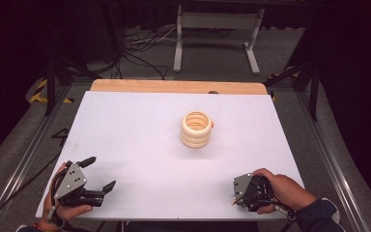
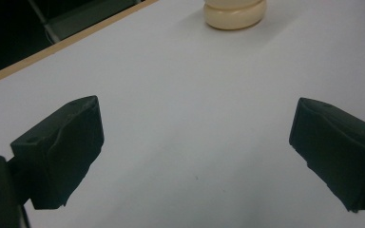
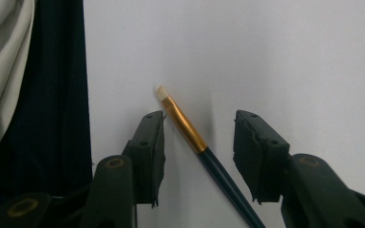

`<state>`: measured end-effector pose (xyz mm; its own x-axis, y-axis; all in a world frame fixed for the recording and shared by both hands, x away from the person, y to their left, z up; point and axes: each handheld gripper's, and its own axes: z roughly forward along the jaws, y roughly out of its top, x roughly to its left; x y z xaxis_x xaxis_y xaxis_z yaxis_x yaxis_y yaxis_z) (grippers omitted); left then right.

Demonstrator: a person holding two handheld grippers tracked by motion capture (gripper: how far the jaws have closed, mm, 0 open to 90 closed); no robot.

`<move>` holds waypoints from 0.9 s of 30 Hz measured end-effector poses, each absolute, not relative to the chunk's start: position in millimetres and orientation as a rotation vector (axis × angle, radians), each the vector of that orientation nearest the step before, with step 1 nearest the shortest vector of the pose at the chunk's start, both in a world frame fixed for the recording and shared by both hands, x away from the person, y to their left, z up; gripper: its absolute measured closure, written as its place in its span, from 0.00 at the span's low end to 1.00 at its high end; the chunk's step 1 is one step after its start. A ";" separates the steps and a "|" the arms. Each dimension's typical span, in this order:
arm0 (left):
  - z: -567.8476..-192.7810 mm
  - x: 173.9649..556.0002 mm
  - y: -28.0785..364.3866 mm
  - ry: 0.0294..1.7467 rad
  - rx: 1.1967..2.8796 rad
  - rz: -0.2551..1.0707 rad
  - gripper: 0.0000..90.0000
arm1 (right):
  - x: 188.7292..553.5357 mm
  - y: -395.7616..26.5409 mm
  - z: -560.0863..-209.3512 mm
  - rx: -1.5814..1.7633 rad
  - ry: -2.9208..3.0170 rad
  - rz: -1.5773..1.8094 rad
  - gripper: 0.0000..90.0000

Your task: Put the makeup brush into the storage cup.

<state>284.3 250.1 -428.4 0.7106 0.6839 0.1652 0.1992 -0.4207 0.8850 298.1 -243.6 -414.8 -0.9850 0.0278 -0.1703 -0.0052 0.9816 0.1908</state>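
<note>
One paintbrush (image 3: 190, 130) between right hand-held gripper (image 3: 199, 142) jaws; one ringed cup (image 1: 196, 129).

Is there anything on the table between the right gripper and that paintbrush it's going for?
Nothing visible. The paintbrush already lies on the bare white table between the open jaws of the right gripper, close beside one jaw, with the pads not yet pressing on it.

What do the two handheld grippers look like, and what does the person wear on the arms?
The left gripper has two black, blocky jaws, a black body and a grey three-cornered plate on top with small holes; a cable trails from it. The right gripper is also black with a grey plate. A dark blue sleeve covers the right forearm.
</note>
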 end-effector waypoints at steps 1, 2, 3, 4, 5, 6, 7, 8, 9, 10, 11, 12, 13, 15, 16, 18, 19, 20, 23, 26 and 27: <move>-428.7 284.5 250.0 0.678 1.970 0.642 0.05 | 298.1 -243.6 -414.8 0.017 2.955 0.285 0.66; -428.6 284.5 250.4 0.676 1.971 0.641 0.06 | 299.0 -240.7 -418.2 -0.003 2.973 0.246 0.71; -428.5 284.4 250.6 0.677 1.970 0.642 0.06 | 299.5 -239.5 -419.6 -0.005 2.983 0.235 0.73; -428.4 284.4 250.9 0.680 1.970 0.643 0.06 | 299.7 -239.1 -420.0 0.000 2.989 0.237 0.76; -428.4 284.4 251.1 0.680 1.969 0.643 0.06 | 300.3 -238.7 -419.2 -0.007 3.002 0.227 0.79; -428.4 284.5 251.2 0.681 1.967 0.640 0.06 | 300.3 -238.4 -419.8 -0.009 3.009 0.235 0.82; -428.5 284.6 250.9 0.682 1.968 0.638 0.06 | 300.7 -237.9 -420.0 -0.014 3.025 0.228 0.86; -428.6 284.4 250.7 0.682 1.971 0.636 0.06 | 301.1 -237.6 -419.6 -0.017 3.045 0.218 0.92; -428.6 284.5 250.5 0.677 1.974 0.636 0.06 | 301.2 -237.4 -419.8 -0.023 3.055 0.222 0.93; -428.7 284.3 250.2 0.677 1.974 0.636 0.06 | 300.9 -237.1 -419.9 -0.029 3.056 0.217 0.94; -428.7 284.3 250.2 0.678 1.971 0.637 0.06 | 300.6 -236.5 -419.8 -0.030 3.055 0.210 0.94; -428.6 284.4 250.5 0.679 1.970 0.637 0.06 | 300.5 -236.1 -419.6 -0.035 3.053 0.203 0.94; -428.5 284.5 250.8 0.681 1.970 0.635 0.06 | 300.5 -236.1 -419.8 -0.035 3.054 0.207 0.94; -428.5 284.3 250.9 0.681 1.969 0.636 0.06 | 300.3 -236.4 -419.6 -0.036 3.051 0.211 0.94; -428.5 284.2 251.1 0.682 1.970 0.636 0.06 | 300.7 -237.1 -418.6 -0.035 3.040 0.204 0.94; -428.5 284.4 251.1 0.682 1.970 0.636 0.06 | 301.8 -239.3 -418.2 -0.011 3.019 0.213 0.94; -428.5 284.5 251.0 0.683 1.969 0.636 0.06 | 302.0 -241.0 -416.9 0.010 3.015 0.220 0.94; -428.5 284.5 251.0 0.683 1.969 0.636 0.06 | 303.9 -243.3 -414.1 0.013 2.990 0.251 0.94; -428.5 284.4 250.3 0.681 1.966 0.631 0.06 | 306.0 -247.2 -406.6 0.053 2.929 0.317 0.94; -428.4 284.5 249.9 0.677 1.968 0.633 0.06 | 309.2 -252.9 -396.8 0.098 2.862 0.437 0.94; -428.5 284.6 249.8 0.677 1.969 0.634 0.06 | 310.2 -255.4 -392.8 0.122 2.822 0.485 0.94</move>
<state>284.6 249.8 -428.5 0.7152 0.6808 0.1579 0.2022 -0.4178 0.8858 310.2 -255.4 -392.8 -0.9587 0.1285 -0.2538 0.0364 0.9402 0.3386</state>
